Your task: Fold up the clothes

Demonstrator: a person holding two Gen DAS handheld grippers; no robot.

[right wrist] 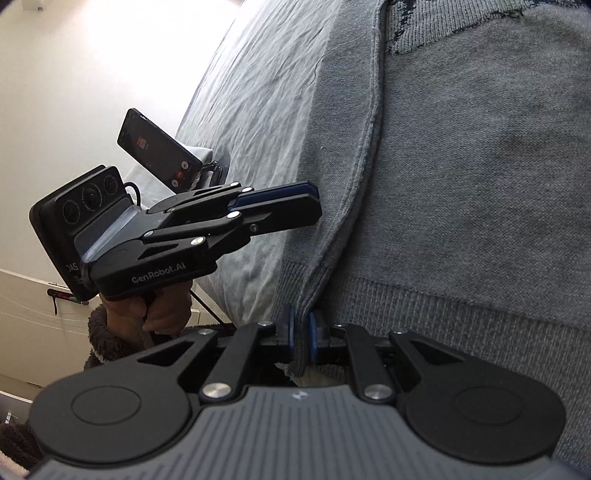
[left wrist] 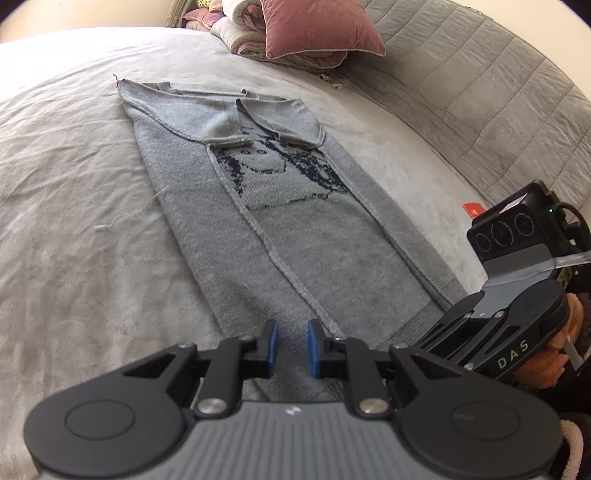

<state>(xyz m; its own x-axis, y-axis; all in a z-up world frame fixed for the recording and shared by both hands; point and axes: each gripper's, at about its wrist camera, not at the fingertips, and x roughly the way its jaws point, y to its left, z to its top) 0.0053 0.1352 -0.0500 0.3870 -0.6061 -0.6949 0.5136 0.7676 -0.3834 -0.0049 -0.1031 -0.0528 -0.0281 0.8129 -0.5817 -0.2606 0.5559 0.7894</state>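
Observation:
A grey knit sweater (left wrist: 288, 229) with a dark face pattern lies flat on the bed, both sleeves folded in over the body. Its ribbed hem (right wrist: 461, 317) is nearest me. My right gripper (right wrist: 301, 332) is shut on a pinched fold of the hem at the sweater's corner; in the left wrist view the right gripper (left wrist: 456, 308) sits at the right hem corner. My left gripper (left wrist: 291, 347) hovers over the hem, its blue pads (left wrist: 272, 345) a narrow gap apart with nothing between them. From the right wrist view the left gripper (right wrist: 312, 201) hangs just above the sweater's side edge.
The pale grey bedsheet (left wrist: 74, 221) spreads around the sweater. A pink pillow (left wrist: 317, 29) and folded quilts lie at the far end, beside a grey quilted backrest (left wrist: 480, 92). A small red card (left wrist: 472, 208) lies on the sheet. A phone on a stand (right wrist: 159, 151) sits off the bed's edge.

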